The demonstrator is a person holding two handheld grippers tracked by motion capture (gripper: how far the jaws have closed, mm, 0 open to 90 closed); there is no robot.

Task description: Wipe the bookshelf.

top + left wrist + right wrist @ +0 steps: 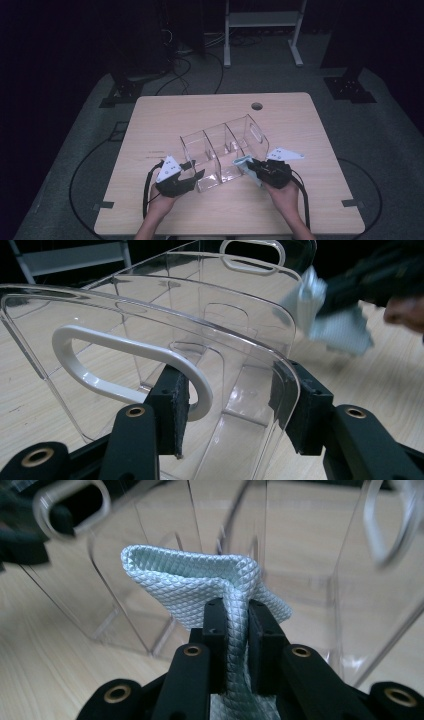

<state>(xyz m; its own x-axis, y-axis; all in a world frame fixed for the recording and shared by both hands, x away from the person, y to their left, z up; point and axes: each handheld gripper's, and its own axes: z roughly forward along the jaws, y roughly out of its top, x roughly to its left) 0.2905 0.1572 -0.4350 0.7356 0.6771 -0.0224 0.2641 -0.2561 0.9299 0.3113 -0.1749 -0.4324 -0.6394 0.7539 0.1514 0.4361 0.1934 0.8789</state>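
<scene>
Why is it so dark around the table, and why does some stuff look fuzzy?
High view: light falls on the table while the room behind stays dark. Left gripper view: the cloth and far hand are blurred; the clear bin shows glare. Right gripper view: the cloth is sharp, the bin behind soft.

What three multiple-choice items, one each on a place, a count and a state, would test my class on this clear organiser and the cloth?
1. Where does the cloth sit?
A. In the right gripper
B. Flat on the table
C. Inside a compartment

2. How many compartments has the clear organiser?
A. One
B. Three
C. Five

3. What is the left gripper doing?
A. Hanging open above the table
B. Clamping the organiser's end wall
C. Holding the cloth

Answers: 1 A, the cloth is pinched between its pads; 2 B, two dividers split it; 3 B, its pads press on both sides of the wall beside the white-rimmed handle.
</scene>
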